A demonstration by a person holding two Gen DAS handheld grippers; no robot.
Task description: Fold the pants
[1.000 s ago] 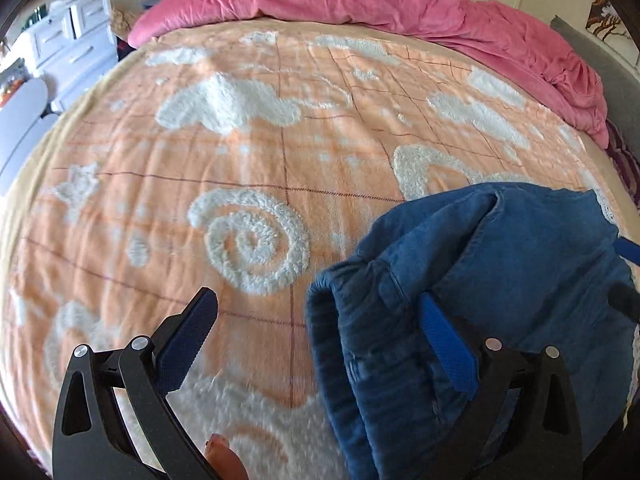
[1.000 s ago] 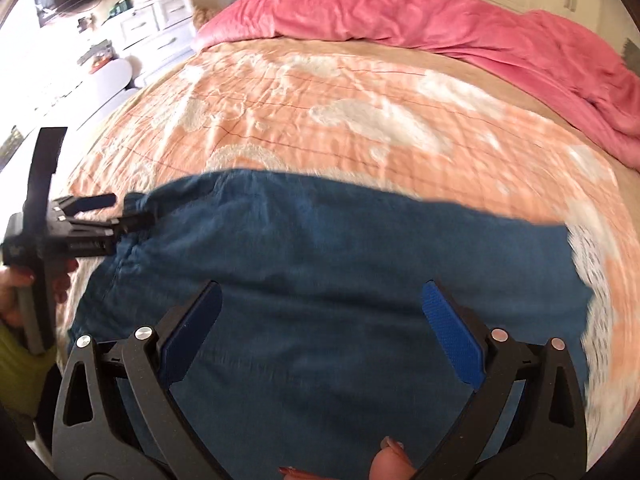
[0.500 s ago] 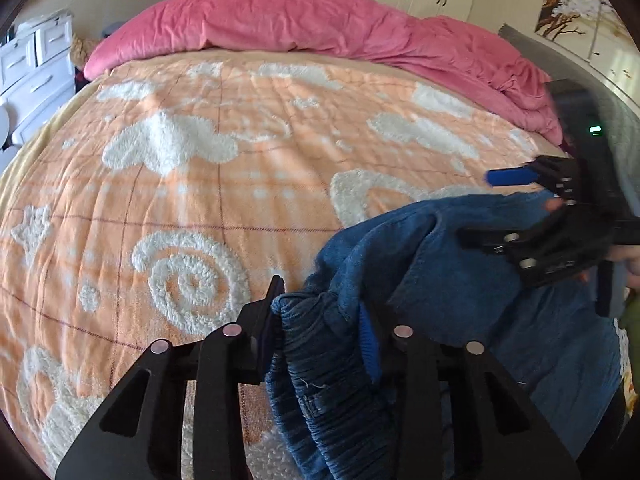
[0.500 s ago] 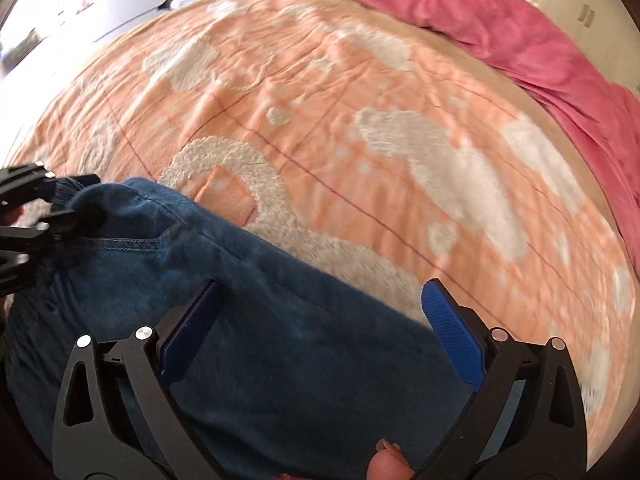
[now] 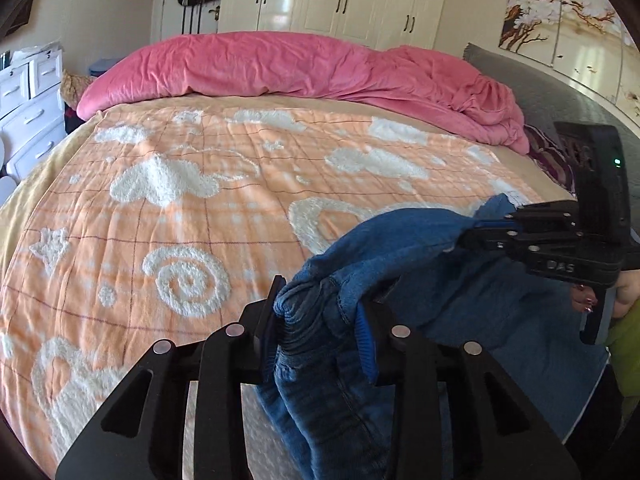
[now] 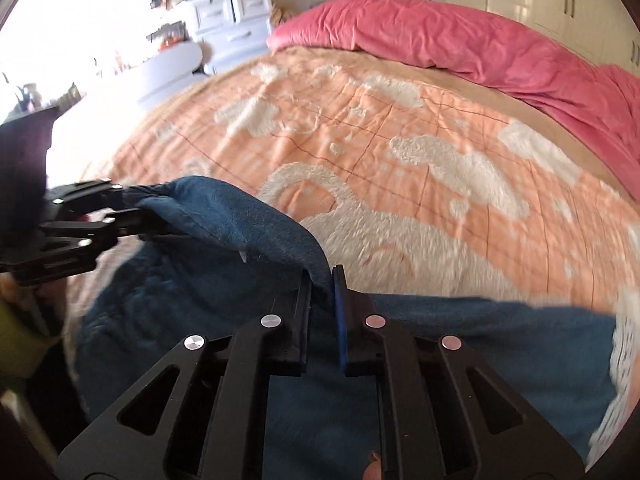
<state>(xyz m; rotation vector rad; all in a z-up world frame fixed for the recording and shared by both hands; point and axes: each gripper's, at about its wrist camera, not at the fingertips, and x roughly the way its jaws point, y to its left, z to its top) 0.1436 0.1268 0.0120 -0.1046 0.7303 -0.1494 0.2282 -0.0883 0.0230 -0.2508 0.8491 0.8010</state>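
Note:
Blue denim pants lie on the near part of an orange and white bedspread. My left gripper is shut on the bunched waistband at the pants' left corner. My right gripper is shut on the pants' upper edge at the other corner; it also shows at the right of the left wrist view. The left gripper appears at the left edge of the right wrist view. The cloth edge is lifted and stretched between the two grippers; the rest hangs down to the bed.
A pink duvet is heaped along the far side of the bed. White drawers stand at the left, white wardrobes behind. A grey headboard is at the right.
Both grippers have closed on the pants, first the left on the waistband, then the right on the top edge. The held edge has risen off the bedspread.

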